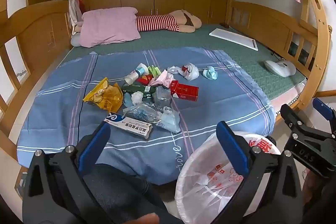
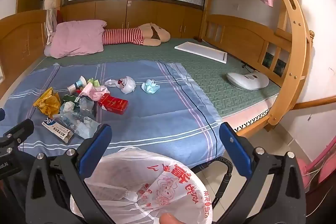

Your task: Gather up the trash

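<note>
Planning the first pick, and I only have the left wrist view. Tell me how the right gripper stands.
Observer: The right gripper is wide open and empty, hovering above the bag.
Operator: Report what lies just past the bag.
Observer: A black cable curls right behind it.
Operator: Say what is further right.
Observer: A pink frame, at the view's right edge.
</note>
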### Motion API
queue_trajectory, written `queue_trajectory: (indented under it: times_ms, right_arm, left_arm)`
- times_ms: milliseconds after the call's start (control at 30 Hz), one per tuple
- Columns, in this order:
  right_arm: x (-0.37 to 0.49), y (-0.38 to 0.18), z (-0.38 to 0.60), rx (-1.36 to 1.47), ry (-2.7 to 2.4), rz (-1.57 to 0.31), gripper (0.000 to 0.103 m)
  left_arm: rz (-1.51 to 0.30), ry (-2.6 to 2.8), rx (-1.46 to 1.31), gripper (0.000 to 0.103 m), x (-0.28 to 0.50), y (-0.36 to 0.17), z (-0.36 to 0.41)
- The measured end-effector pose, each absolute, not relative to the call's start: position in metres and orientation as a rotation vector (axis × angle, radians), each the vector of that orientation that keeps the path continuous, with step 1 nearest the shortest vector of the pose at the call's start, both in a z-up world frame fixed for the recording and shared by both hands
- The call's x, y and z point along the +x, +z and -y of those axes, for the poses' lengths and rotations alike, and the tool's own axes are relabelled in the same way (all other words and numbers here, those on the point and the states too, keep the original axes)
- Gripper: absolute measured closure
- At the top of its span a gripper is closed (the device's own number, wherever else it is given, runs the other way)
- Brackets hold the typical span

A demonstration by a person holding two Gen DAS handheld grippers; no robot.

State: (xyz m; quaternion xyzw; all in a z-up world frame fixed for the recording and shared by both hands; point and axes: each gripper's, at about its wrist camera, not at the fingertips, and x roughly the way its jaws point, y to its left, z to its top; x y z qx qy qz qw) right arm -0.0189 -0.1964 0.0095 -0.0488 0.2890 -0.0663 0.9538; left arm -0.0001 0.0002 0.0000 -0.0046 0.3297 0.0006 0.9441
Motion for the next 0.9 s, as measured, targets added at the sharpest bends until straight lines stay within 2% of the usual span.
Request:
queue_trajectory:
  times_ms: [900]
  right_arm:
    - [-0.0092,0.0034,0.194,-0.103,-0.134,-0.627,0.003]
  left_arm:
    - [-0.681,0.003,-0.02,0.003,0.0014,-0.0075,-0.0006]
